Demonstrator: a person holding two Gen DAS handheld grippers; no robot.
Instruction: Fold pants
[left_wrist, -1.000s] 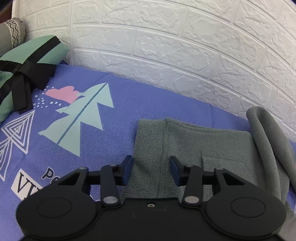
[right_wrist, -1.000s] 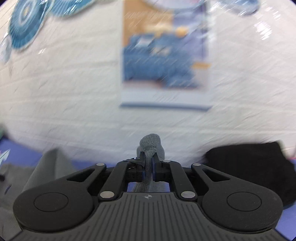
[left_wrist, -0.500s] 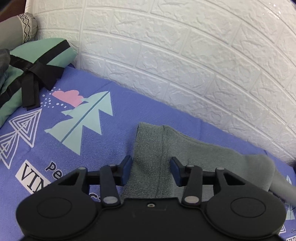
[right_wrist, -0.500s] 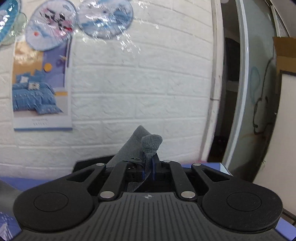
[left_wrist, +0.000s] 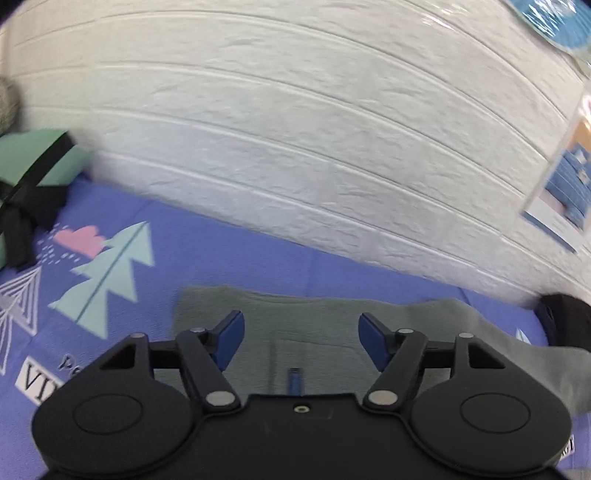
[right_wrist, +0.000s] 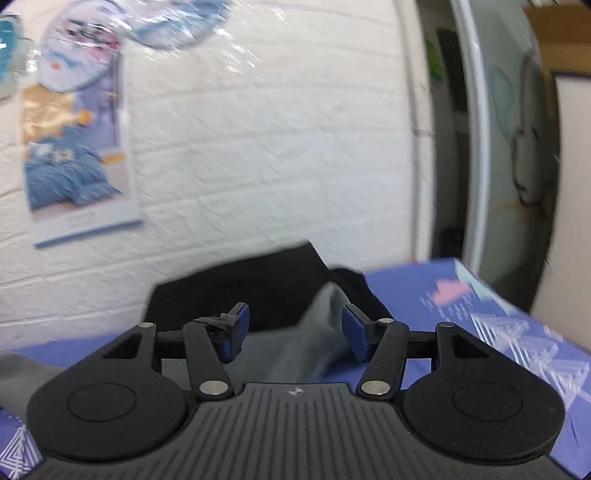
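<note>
Grey fleece pants (left_wrist: 314, 325) lie flat on the purple bedsheet (left_wrist: 221, 258), stretching to the right edge of the left wrist view. My left gripper (left_wrist: 300, 334) hovers above their near end, its jaws opening wide, nothing between the blue pads. In the right wrist view the other end of the grey pants (right_wrist: 299, 347) lies loose between the fingers of my right gripper (right_wrist: 293, 326). Its jaws are opening too, and the pads stand clear of the cloth.
A white brick wall (left_wrist: 295, 147) runs close behind the bed. A green pillow with black straps (left_wrist: 29, 173) lies at the far left. A black garment (right_wrist: 236, 288) is piled against the wall. A poster (right_wrist: 74, 147) hangs there. The bed's corner (right_wrist: 480, 288) and a doorway are at right.
Both grippers opened. The right one carried the pant end rightward, lowered it and let it go; the cloth now lies on the bed. The left gripper rose and tilted up.
</note>
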